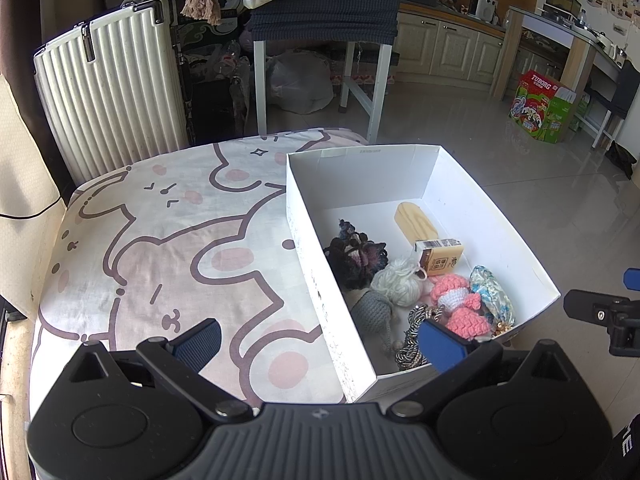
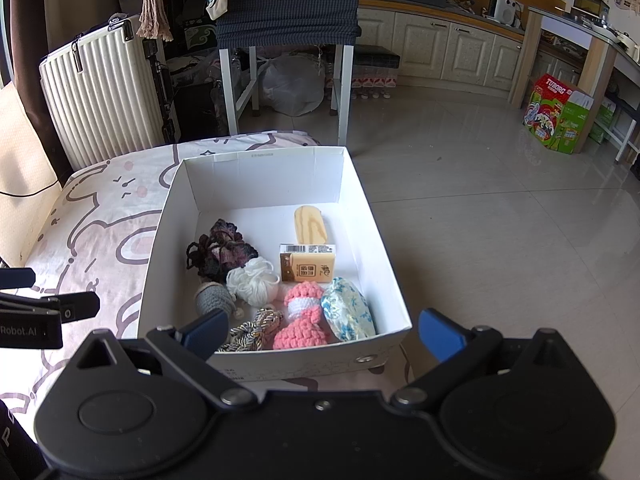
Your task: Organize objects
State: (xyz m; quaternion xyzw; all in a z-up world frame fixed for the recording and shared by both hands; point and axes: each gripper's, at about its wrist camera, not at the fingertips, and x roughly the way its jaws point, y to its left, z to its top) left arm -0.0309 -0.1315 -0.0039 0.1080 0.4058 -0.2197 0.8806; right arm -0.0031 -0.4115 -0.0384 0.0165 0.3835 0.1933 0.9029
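While both grippers hang with their jaws spread wide and nothing between them, the white cardboard box (image 2: 362,216) sits just ahead of the right gripper (image 2: 324,334), whose blue-padded fingers straddle its near wall; the left gripper (image 1: 320,340) has one finger over the bedsheet (image 1: 160,240) and the other over the box's near corner. Inside the box lie a smooth, rounded wooden block (image 2: 311,222), a small tan tissue packet (image 2: 307,263) touching its near end, a dark crocheted ruffle (image 2: 218,250), a ball of white yarn (image 2: 253,282), a grey knitted piece (image 2: 212,299), a twisted cord knot (image 2: 251,330), a pink-and-white crocheted toy (image 2: 303,316) and a shiny blue-patterned pouch (image 2: 348,316), all crowded toward the near end. Under the box the sheet is pale, printed with pink cartoon outlines. Beyond stand a ribbed cream suitcase (image 2: 100,92), a white-legged chair (image 2: 288,40) draped in dark fabric, glossy floor tiles (image 2: 500,240), cream cabinets (image 2: 440,48) and a green carton (image 2: 558,114).
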